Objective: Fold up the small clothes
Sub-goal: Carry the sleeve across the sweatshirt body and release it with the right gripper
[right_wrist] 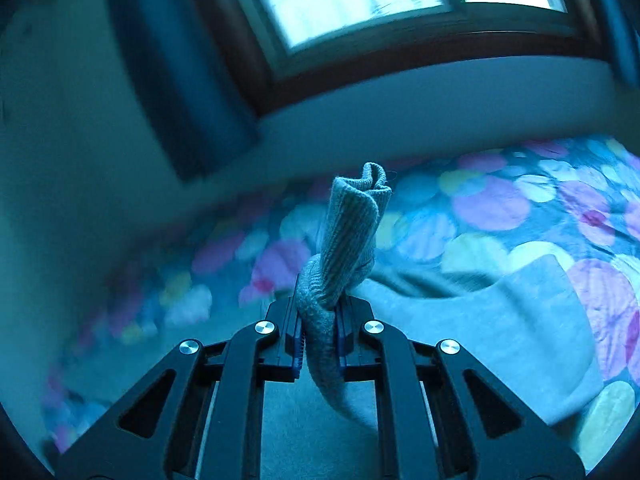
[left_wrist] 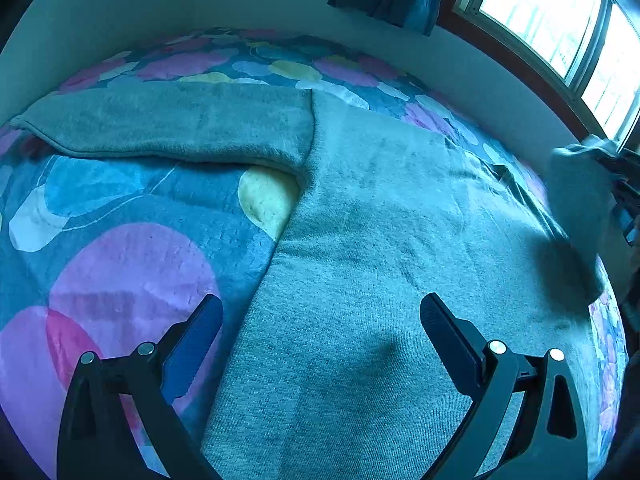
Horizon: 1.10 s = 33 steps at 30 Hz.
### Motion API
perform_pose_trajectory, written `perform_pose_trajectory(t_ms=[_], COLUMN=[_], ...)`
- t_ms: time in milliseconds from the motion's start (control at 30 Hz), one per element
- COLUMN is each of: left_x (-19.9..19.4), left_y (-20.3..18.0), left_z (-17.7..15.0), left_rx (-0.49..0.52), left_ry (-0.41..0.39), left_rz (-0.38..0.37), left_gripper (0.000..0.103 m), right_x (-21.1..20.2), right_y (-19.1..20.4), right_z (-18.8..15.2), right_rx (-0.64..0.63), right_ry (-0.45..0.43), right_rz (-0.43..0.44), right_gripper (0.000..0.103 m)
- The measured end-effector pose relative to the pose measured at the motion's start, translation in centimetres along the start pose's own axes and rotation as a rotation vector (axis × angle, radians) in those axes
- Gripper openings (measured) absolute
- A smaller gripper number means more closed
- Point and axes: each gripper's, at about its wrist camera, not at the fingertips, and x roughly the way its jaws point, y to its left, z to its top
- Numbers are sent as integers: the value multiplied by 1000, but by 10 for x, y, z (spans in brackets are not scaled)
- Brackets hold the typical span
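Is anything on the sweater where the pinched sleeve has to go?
Nothing visible. The right gripper holds the sleeve cuff, and the sweater's body lies flat and bare. The open left gripper only hovers above its hem.
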Motion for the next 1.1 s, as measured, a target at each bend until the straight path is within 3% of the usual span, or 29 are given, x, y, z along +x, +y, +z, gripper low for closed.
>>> perform_pose_trajectory(t_ms=[333,500,667,867,1100], left_x=[4,5,5,6,8], left_y=[0,-1,-1,-3,-5], left_z=[0,-1,-1,-3,-4], left_rx=[-3,-2,-3,2,7], left_ry=[11,12,13,14,20], left_rz=[-9,-9,-9,-4,7], left_gripper=[98,98,98,98,98], right_x=[86,97,93,109,105], right_y=[81,104,127,126,133], right_z=[-87,-109,-125,-143,-155], right_rx=[-347,-466,-587,-621,-638], right_ry=[221,238,236,328,359], right_rz=[-97,-134,-104,-68,-20], right_gripper=[11,11,11,14,24])
